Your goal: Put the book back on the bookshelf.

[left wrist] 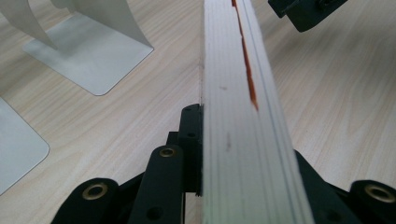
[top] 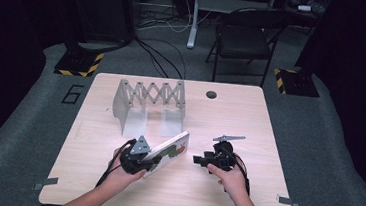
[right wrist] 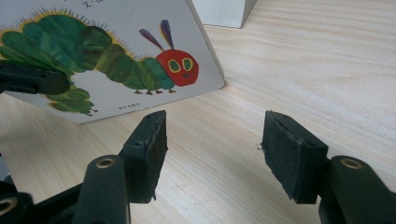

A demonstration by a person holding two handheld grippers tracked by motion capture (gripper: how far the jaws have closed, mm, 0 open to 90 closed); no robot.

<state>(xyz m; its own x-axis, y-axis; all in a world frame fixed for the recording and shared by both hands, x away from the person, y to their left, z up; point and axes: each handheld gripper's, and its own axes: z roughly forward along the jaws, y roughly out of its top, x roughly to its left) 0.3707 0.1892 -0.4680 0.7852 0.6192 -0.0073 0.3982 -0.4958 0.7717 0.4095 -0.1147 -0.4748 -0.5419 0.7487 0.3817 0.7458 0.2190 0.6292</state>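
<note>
Clamping picture book [top: 167, 154] edge-on, left hand-held gripper [top: 138, 160], cover title cropped, possibly Chinese, right hand-held gripper [right wrist: 212, 144] released

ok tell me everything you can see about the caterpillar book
The caterpillar book is a thick white board book; its cover shows a green caterpillar with a red face, and its stacked page edges look pale. The left hand-held gripper clamps it at one end, holding it tilted on edge above the wooden table, near the open right hand-held gripper.
</note>
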